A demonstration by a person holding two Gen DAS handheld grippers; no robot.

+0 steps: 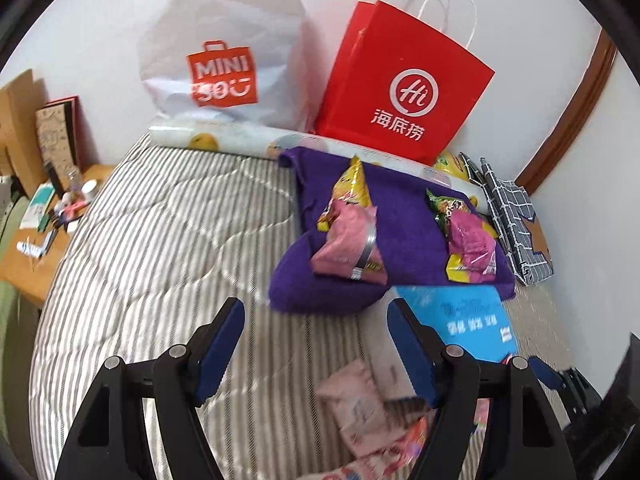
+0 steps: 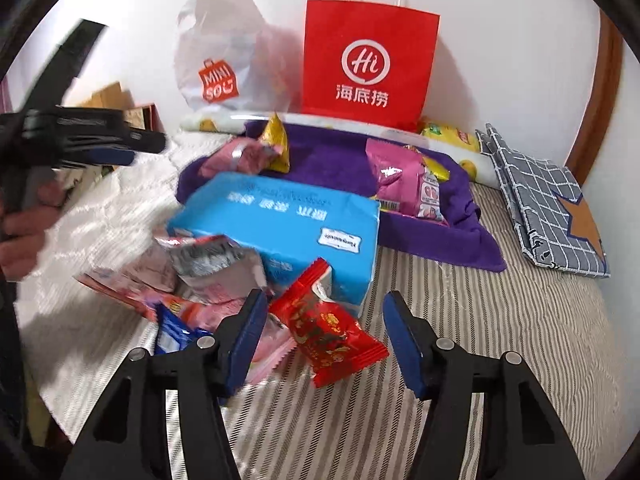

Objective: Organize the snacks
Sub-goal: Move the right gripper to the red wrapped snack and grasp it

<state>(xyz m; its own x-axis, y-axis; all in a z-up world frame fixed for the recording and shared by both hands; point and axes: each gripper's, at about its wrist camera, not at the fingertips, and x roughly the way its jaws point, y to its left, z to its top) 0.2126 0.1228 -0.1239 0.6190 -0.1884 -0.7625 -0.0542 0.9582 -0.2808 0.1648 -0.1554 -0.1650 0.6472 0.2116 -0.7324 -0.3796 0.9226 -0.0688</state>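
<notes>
The right gripper (image 2: pixel 324 340) has its two blue fingers (image 2: pixel 244 336) apart. A red candy packet (image 2: pixel 326 334) lies on the bed between them, close to the left finger, but the fingers do not squeeze it. Just left of it sits a messy heap of snack packets (image 2: pixel 192 280), pink, silver and blue. Right behind the heap is a blue tissue pack (image 2: pixel 288 224).

The left gripper (image 1: pixel 316 344) also has its fingers (image 1: pixel 218 344) spread wide, with nothing held. Under it, blurry pink packets (image 1: pixel 360 404) lie on the striped bed cover (image 1: pixel 152 248). In the right wrist view this gripper shows at the far left, held by a hand (image 2: pixel 24 224).

Farther back a purple towel (image 1: pixel 404 216) is spread on the bed. Two small piles of snacks rest on it: a left pile (image 1: pixel 348 232), yellow and pink, and a right pile (image 1: pixel 466 236), green, pink and yellow.

Against the far wall stand a white plastic bag (image 1: pixel 224 60) and a red paper bag (image 1: pixel 404 84). A rolled mat with yellow pictures (image 1: pixel 216 140) lies in front of them. To the right lies a folded checked cloth bag (image 2: pixel 544 208). To the far left is a wooden desk (image 1: pixel 40 256) with small things on it.
</notes>
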